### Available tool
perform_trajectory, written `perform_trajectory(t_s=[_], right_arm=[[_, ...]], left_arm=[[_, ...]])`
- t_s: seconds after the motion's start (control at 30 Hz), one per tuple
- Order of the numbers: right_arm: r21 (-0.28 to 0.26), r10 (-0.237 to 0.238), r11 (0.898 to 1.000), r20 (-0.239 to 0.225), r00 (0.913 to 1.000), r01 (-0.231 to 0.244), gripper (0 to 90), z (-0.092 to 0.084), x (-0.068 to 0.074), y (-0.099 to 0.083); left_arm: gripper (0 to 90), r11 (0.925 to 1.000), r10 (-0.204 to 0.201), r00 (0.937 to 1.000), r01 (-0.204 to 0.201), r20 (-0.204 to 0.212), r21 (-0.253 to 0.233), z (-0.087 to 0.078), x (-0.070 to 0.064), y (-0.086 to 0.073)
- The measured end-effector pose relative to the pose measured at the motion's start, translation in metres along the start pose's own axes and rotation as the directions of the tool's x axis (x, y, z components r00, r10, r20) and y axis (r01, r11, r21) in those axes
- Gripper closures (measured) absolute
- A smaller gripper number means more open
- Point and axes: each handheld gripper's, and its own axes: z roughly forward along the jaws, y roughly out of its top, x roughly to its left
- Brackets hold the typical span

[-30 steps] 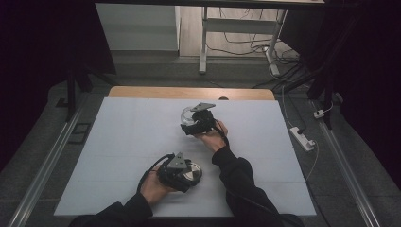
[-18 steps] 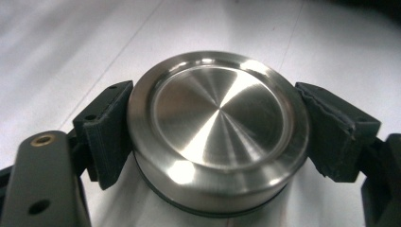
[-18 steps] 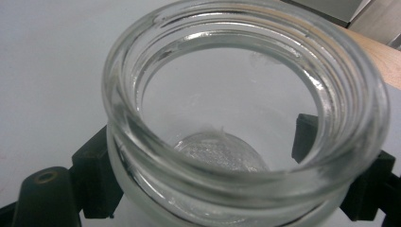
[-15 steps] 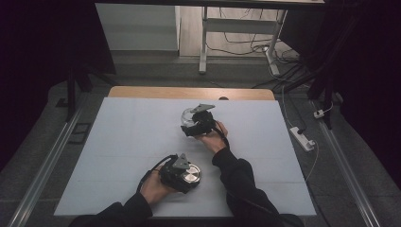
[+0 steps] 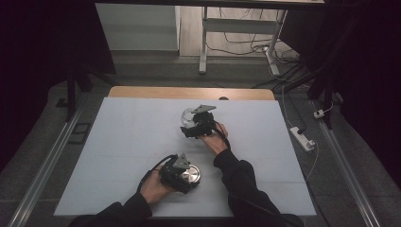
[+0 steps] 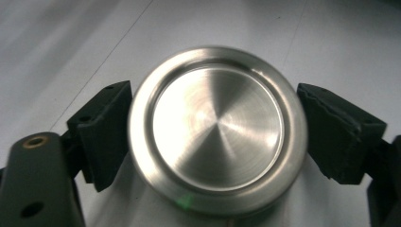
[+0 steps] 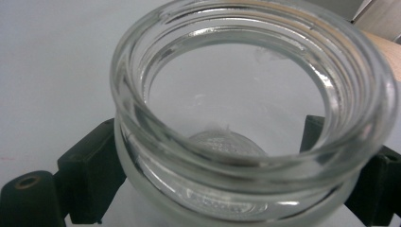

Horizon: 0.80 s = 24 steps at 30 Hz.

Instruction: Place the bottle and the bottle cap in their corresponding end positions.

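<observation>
Our left claw [image 6: 215,137] has its jaws at either side of the steel lid [image 6: 218,128]; the left jaw touches the rim, while at the right we cannot tell contact from a thin gap, so the grip is uncertain. Since a second ago the lid has barely shifted, sitting near the counter's [image 5: 118,142] front edge, left of centre. That suggests the lid is off and being held or set down. Our right claw [image 7: 227,165] is clamped on the glass jar [image 7: 250,109], jaws pressed on its body below the threaded mouth, near the counter's middle toward the far edge, unmoved. The left hand [image 5: 153,187] lies low near the front; the right forearm reaches forward, wrist bent inward.
</observation>
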Motion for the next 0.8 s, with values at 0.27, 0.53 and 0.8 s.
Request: perform_trajectory(t_s=[0.27,0.53,0.8], right_arm=[[0.006,0.04,0.999,-0.044,0.9982,-0.04,2.5,-0.006,-0.002,0.002],[0.007,0.036,0.999,-0.069,0.997,-0.035,0.0,-0.013,-0.004,0.003],[-0.008,0.004,1.0,-0.065,0.9979,-0.005,0.0,-0.023,-0.002,0.005]], left_arm=[[10.2,0.9998,-0.022,0.9997,0.022,0.013,-0.002,0.0,0.0,0.0],[4.3,0.9981,-0.039,0.9985,0.04,0.038,-0.047,-0.005,0.002,0.0],[2.0,0.9945,-0.051,0.9968,0.056,0.062,-0.088,-0.014,0.005,-0.001]])
